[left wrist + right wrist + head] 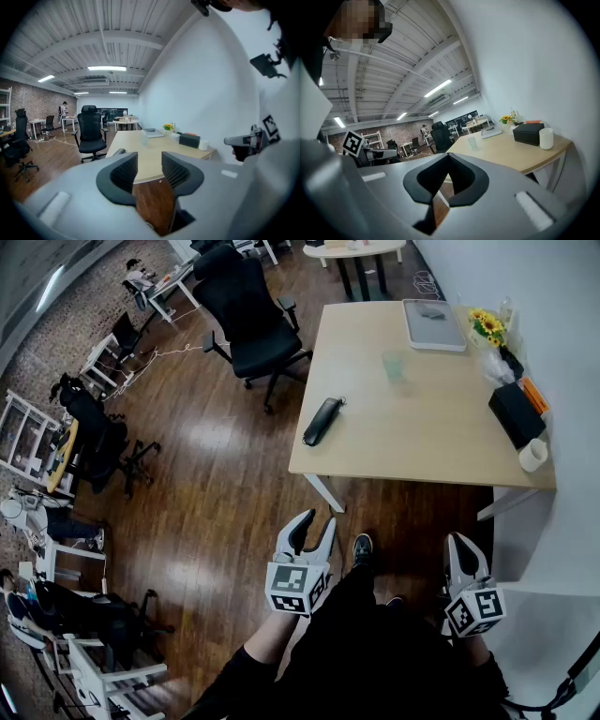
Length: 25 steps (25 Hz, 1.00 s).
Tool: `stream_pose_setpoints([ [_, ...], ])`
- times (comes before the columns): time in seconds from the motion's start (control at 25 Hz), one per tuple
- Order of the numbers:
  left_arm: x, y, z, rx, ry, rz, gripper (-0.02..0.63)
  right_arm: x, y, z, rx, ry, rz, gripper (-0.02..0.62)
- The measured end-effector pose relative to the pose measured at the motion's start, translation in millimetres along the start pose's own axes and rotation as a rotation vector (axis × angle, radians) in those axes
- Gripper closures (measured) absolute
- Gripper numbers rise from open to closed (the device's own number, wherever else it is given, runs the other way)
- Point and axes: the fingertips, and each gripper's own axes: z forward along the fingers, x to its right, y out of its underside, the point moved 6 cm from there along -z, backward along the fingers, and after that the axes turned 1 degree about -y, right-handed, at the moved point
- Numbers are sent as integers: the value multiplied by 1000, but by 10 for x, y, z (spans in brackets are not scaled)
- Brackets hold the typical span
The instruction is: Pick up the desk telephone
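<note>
A wooden floor (216, 474) runs under an open office, and a pale counter (422, 427) stands ahead of both claws, against the white wall. A black office chair (248, 315) sits far ahead and to the left of the left claw (319, 519), beyond the counter's left end.

The left claw hangs low in front of the person's legs, released, its jaws apart with only floor and the counter's edge showing between them. The right claw (459, 542) hangs beside it, clenched tip to tip on nothing.

A flat grey tray (433, 324) lies at the counter's far side. A black box (516, 413) rests ahead and to the right of the right claw, with a white cup (532, 455) just beside it.

The long black desk telephone (323, 421) lies at the counter's near-left edge, straight ahead of the left claw and well apart from it. A clear glass (394, 365) stands farther on, and yellow flowers (487, 326) stand near the wall.
</note>
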Motion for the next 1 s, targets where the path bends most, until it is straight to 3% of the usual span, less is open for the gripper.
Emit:
stream_pose_setpoints([
  [0.2,-749,-20,1041,-55,-16,72,377,305,-103,591,-6,71,-23,595],
  [0.32,-1287,18,1792,-104,-20,92,368,408,-271,1075,-16,125,-42,595],
  [0.44,-1842,186,2646,-247,1,100,367,398,-518,1691,-35,152,-54,595],
  [0.52,-2092,330,3137,-358,61,101,367,338,-692,2099,-41,156,-66,595],
  [0.68,-2296,577,3734,-521,202,121,339,178,-968,2773,-46,164,-77,595],
  [0.84,-2246,778,3993,-678,276,171,333,240,-1058,3181,-75,165,-75,595],
  [1.0,-2205,874,4140,-707,294,176,333,420,-1051,3458,-97,144,-59,595],
])
